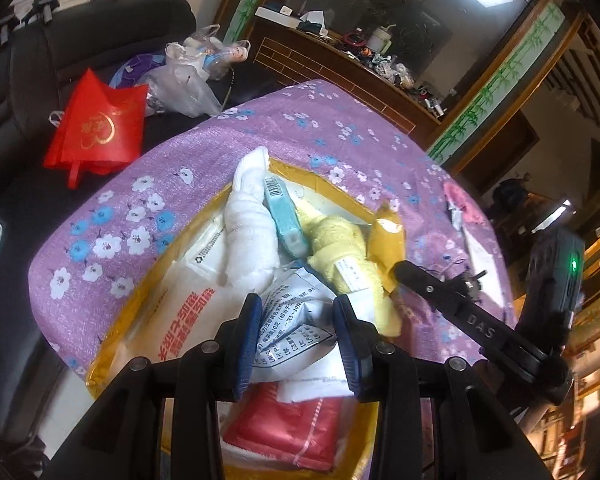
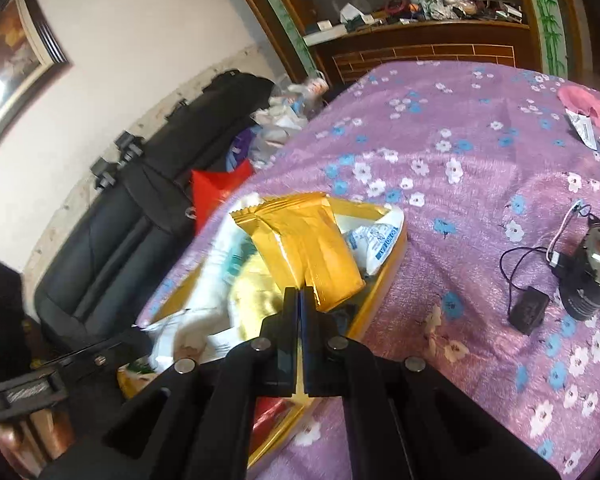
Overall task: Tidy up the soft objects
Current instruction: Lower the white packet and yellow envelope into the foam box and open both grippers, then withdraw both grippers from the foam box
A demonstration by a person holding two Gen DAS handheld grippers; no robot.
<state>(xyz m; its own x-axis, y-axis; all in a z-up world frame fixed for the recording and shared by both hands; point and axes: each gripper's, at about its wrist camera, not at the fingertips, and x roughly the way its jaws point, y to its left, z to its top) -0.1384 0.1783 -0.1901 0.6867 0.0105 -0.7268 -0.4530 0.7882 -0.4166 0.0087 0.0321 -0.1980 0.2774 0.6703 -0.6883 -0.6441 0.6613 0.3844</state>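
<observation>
- One gold box (image 1: 112,364) on the counter (image 1: 260,128).
- Two towels in it: one white towel (image 1: 250,224), one yellow towel (image 1: 340,248).
- One gold packet (image 2: 304,248).
- One printed white sachet (image 1: 296,320).
- One blue carton (image 1: 286,216).
- One red pouch (image 1: 288,432).
- One red bag (image 1: 96,128) on the sofa (image 1: 100,36).
- Two claws: left claw (image 1: 296,344), right claw (image 2: 299,312).

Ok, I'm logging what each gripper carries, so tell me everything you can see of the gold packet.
The gold packet is a shiny foil pouch, puffy, with a crimped, zigzag top edge and a seam down its back. The right gripper has its fingers shut on the packet's bottom edge, holding it tilted above the gold tray of soft things. Nothing else seems to touch it.
</observation>
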